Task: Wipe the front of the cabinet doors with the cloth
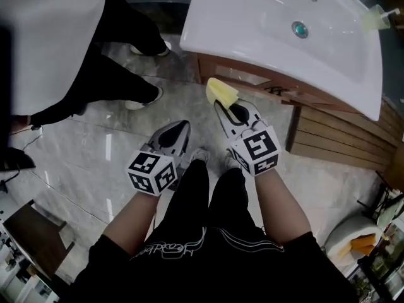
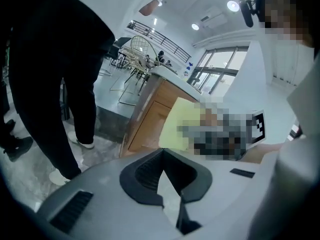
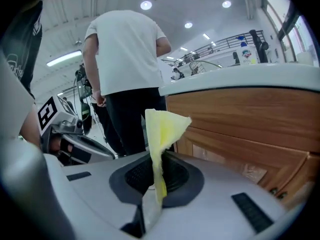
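Currently the right gripper (image 1: 225, 110) pinches the yellow cloth (image 1: 221, 91) mid-frame, near the cabinet doors (image 3: 240, 114); the left gripper (image 1: 180, 130) is pressed together, empty. Firm rubbing could drag the cloth from that narrow pinch

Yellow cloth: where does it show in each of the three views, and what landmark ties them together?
Head view: cloth at centre, pinched in the right hand-held gripper, close to the cabinet.
Left gripper view: centre, a yellow patch right of the cabinet.
Right gripper view: centre, standing up from the shut jaws.
Shared landmark: the wooden cabinet under the white sink.
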Demonstrator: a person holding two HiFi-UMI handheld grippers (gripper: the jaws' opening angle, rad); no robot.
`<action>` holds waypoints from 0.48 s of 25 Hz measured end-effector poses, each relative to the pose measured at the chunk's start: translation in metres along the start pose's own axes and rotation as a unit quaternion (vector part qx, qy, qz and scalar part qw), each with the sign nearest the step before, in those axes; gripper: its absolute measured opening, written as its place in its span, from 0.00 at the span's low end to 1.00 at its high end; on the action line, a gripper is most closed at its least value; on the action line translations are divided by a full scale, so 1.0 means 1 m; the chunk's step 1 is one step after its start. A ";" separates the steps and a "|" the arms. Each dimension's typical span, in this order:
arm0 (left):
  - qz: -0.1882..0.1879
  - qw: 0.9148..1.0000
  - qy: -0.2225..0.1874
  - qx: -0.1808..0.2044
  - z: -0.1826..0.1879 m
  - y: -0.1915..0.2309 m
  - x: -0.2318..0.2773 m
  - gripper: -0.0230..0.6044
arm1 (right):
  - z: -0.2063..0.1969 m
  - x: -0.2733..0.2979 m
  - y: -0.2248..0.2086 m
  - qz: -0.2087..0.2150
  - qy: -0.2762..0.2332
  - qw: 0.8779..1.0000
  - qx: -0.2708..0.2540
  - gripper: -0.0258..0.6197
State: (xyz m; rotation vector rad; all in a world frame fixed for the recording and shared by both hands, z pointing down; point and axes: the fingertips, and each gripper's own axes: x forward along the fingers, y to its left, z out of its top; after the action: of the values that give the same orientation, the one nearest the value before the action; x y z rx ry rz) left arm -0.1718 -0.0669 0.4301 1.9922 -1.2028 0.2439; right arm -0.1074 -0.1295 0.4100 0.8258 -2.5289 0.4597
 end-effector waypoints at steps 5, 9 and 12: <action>-0.016 1.000 0.003 0.003 0.007 0.020 0.007 0.05 | 0.006 0.032 -0.006 -0.034 -0.005 0.999 -0.021 0.10; -0.038 0.999 0.025 0.010 -0.005 0.020 0.012 0.05 | 0.003 0.043 -0.016 -0.057 -0.007 0.998 0.000 0.10; -0.044 0.999 0.021 0.011 0.001 0.020 0.012 0.05 | 0.008 0.051 -0.016 -0.063 -0.015 0.998 -0.005 0.10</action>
State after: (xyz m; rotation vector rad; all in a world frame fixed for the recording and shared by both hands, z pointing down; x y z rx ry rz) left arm -0.1821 -0.0802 0.4464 2.0444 -1.0868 0.2547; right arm -0.1374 -0.1692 0.4312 0.9873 -2.4866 0.3956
